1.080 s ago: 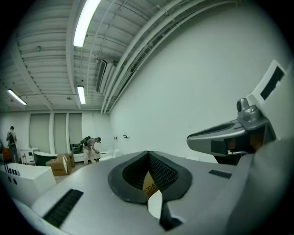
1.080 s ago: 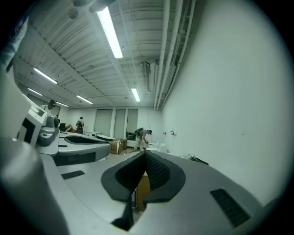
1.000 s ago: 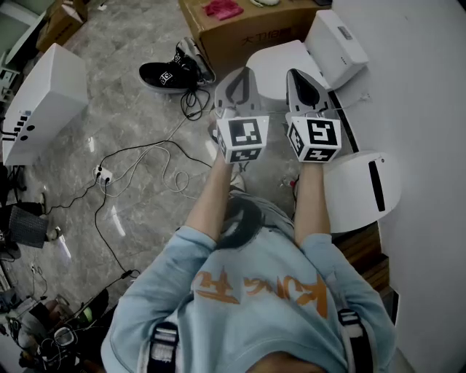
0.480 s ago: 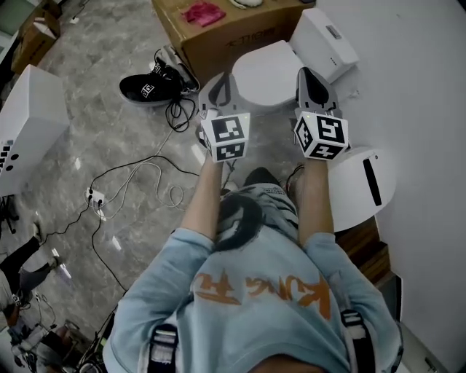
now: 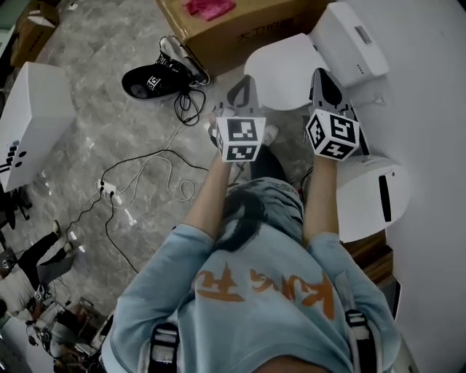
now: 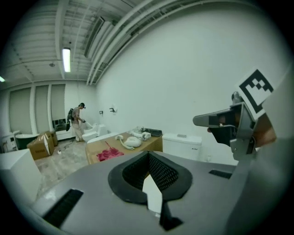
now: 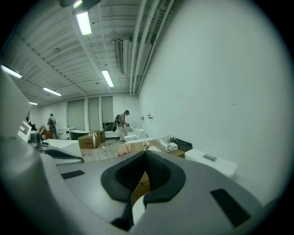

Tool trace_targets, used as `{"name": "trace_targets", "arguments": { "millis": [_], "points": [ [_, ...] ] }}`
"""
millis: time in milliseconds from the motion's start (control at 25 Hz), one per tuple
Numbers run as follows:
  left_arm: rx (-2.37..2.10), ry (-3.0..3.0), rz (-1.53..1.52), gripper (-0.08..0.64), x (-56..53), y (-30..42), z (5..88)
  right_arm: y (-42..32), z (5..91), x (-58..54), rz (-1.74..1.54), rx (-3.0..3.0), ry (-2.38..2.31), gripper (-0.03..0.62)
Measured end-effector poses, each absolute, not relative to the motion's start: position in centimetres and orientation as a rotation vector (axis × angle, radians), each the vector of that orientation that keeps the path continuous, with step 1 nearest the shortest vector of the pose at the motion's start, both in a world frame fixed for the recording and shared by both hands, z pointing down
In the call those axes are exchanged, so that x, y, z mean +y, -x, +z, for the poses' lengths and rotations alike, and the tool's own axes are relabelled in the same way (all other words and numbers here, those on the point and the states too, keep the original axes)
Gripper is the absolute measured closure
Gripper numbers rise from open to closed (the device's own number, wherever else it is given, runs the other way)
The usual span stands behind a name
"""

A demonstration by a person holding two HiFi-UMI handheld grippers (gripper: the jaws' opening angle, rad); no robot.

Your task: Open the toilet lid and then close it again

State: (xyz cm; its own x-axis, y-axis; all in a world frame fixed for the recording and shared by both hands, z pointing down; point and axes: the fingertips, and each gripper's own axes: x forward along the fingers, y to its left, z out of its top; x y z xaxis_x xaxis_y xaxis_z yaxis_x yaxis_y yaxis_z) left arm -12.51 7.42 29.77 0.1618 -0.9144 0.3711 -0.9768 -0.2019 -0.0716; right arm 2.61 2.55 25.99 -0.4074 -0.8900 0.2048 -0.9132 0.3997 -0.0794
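Observation:
The white toilet stands ahead with its lid down and its tank against the wall. My left gripper is shut and empty, hovering by the front left of the lid. Over the lid's right edge, near the tank, my right gripper is also shut and empty. In the left gripper view the closed jaws point toward the tank, with the right gripper at the right. The right gripper view shows its closed jaws and the tank.
A cardboard box with a pink cloth stands behind the toilet. A black shoe and cables lie on the floor to the left. A white unit is far left; another white fixture is by the wall at right.
Both grippers have gone forward and down toward the toilet, still shut. The left one now sits off the lid's front left rather than over it.

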Motion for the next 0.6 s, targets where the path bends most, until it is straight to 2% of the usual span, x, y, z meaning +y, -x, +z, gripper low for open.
{"name": "trace_targets", "arguments": {
  "millis": [320, 600],
  "points": [
    [-1.759, -2.252, 0.74, 0.534, -4.2, 12.4, 32.5, -5.2, 29.3, -11.0, 0.502, -2.528, -1.712, 0.58],
    [-1.515, -2.309, 0.929, 0.534, -7.7, 8.8, 38.2, -5.2, 37.0, -12.9, 0.692, -2.442, -1.698, 0.58]
  ]
}}
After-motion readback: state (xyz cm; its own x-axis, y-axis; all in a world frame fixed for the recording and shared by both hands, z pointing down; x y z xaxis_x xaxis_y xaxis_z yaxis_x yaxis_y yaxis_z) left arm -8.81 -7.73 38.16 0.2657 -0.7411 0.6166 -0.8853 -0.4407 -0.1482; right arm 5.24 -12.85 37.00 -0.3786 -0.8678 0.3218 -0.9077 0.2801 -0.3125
